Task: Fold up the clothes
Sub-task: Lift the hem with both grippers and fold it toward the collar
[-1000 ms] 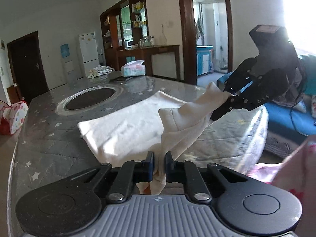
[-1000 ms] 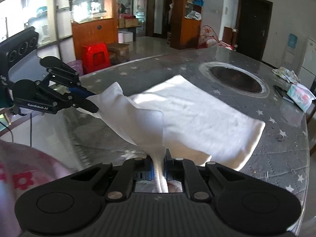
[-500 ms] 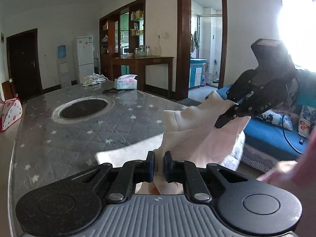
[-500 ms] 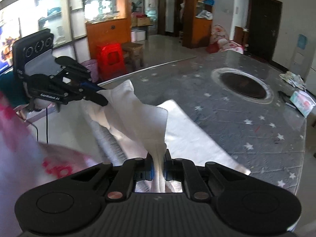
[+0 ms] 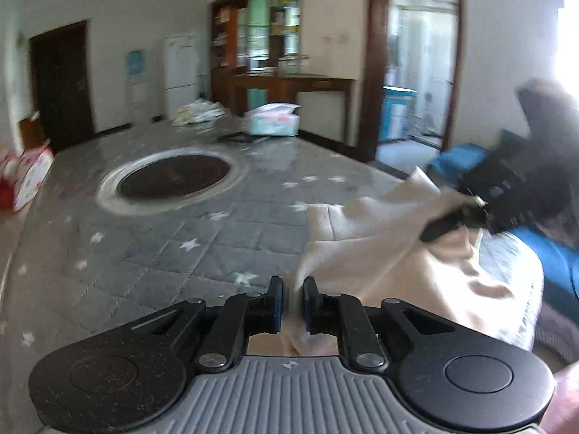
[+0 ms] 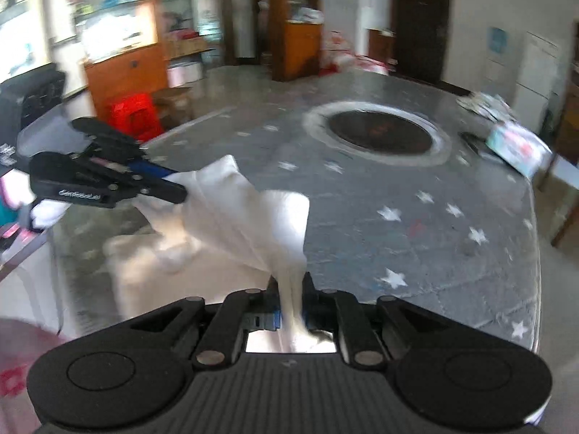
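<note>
Two handheld grippers hold a cream garment [image 5: 376,238] lifted above the near right edge of a grey star-patterned table [image 5: 173,238]. The left gripper [image 5: 289,302] has its jaws pinched narrow on a bunched fold of the cloth. The right gripper [image 6: 289,300] has its jaws likewise clamped on another bunched part. The cloth stretches between them, the rest draping over the table edge. A tissue box [image 5: 273,119] sits at the far side, beyond a dark round inset [image 5: 173,177]
</note>
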A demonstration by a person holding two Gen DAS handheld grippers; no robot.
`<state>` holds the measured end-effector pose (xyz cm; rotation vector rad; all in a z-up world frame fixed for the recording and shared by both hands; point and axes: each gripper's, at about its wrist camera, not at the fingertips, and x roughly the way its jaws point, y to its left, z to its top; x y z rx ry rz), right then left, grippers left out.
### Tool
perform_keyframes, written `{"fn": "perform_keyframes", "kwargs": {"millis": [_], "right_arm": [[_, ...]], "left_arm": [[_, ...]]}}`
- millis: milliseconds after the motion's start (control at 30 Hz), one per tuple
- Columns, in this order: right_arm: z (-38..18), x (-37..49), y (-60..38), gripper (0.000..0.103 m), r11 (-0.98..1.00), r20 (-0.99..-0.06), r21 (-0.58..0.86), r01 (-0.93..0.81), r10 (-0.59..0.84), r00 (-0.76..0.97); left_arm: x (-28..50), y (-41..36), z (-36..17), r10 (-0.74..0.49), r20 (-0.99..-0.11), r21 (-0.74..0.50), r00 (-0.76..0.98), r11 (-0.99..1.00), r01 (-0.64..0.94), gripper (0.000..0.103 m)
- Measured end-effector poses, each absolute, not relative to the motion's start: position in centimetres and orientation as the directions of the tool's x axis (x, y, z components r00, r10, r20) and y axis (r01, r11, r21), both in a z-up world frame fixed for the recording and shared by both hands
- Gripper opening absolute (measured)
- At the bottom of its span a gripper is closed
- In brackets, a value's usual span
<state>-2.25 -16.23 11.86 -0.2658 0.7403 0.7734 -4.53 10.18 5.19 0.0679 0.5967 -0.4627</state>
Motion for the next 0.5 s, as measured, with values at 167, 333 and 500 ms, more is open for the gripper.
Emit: {"fn": "perform_keyframes", "kwargs": {"millis": [167,333,500], "right_arm": [[9.1,-1.1,-16.6,0.023,0.756,-0.677,0.085,-0.649,0.521,0.519],[8.8,-1.1,-17.8,0.052,0.796,-0.661,0.106,-0.596,0.504,0.556],[9.1,-1.4,-19.4,0.06,0.833,-0.642,0.127,-0.539,0.483,0.596]], "left_arm": [[-4.8,12.1,4.5,-0.384,-0.546,-0.162,0.745,0.92,0.355,0.025],[-6.0,14.4,4.4,-0.374,-0.533,-0.258,0.759,0.926,0.276,0.049],[-7.9,15.7,4.2,-0.374,-0.533,-0.306,0.759,0.922,0.239,0.049]]}}
